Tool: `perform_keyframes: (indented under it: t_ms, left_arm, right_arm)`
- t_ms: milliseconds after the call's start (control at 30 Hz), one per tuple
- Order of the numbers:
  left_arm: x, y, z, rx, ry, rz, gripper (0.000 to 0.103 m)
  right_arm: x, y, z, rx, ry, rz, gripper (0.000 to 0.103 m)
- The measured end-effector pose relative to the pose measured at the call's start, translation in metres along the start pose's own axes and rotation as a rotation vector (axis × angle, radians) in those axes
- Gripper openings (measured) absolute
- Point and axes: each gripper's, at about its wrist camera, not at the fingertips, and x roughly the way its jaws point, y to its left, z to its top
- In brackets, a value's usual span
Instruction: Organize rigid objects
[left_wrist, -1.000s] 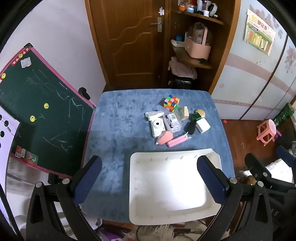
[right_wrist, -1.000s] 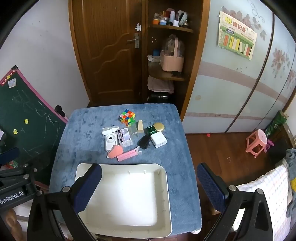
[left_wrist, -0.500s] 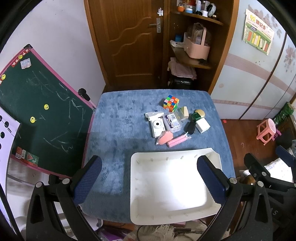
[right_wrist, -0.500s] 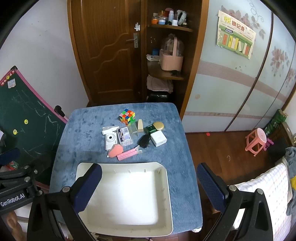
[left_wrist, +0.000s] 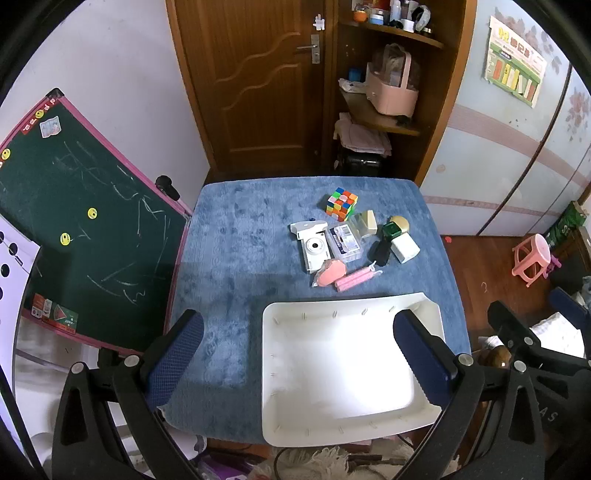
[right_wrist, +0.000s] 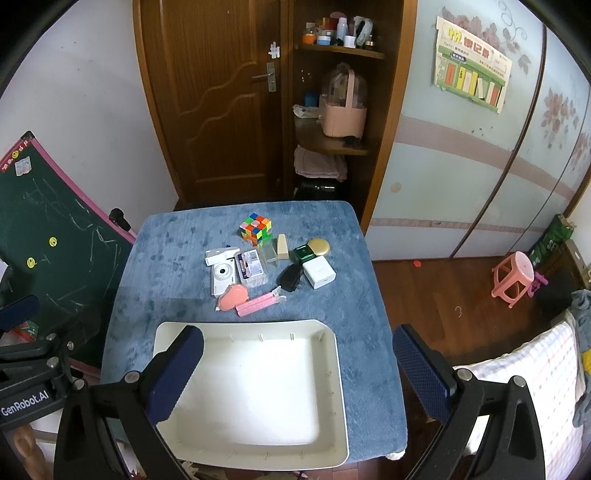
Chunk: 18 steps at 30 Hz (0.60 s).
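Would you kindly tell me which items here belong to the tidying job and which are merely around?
For the job: white plastic tray; multicoloured puzzle cube; white toy camera; white square charger block; pink oval eraser.

Just around: green chalkboard; pink plastic stool; pink basket on the shelf.

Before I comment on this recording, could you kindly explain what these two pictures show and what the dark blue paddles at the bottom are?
No robot here: a person holds a two-finger gripper in each hand, each carrying a forward-looking fisheye camera. One picture looks along the left gripper, the other along the right gripper. The blue paddles are their finger pads. Both grippers are open and hold nothing. On the blue-covered table lies an empty white tray. Beyond it sit a Rubik's cube, a white camera, a black plug adapter, a white charger block and other small items.
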Motion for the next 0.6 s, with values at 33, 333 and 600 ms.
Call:
perform_keyframes:
  t_ms: [33, 333, 600]
  left_arm:
    - [-0.0008, 0.0, -0.0008, -0.002, -0.002, -0.001, 0.102]
    - [-0.0009, -0.0001, -0.0008, -0.001, 0.0, -0.005, 0.102]
    - [-0.0006, 0.0002, 0.0002, -0.002, 0.001, -0.006, 0.102]
  right_arm:
    - [-0.0001, 0.0001, 0.0013, 0.001, -0.001, -0.002, 0.103]
    - [-0.0035, 0.002, 0.0061, -0.007, -0.018, -0.014, 0.103]
    - [-0.0041, 0.0018, 0.0071, -0.002, -0.018, -0.01, 0.102]
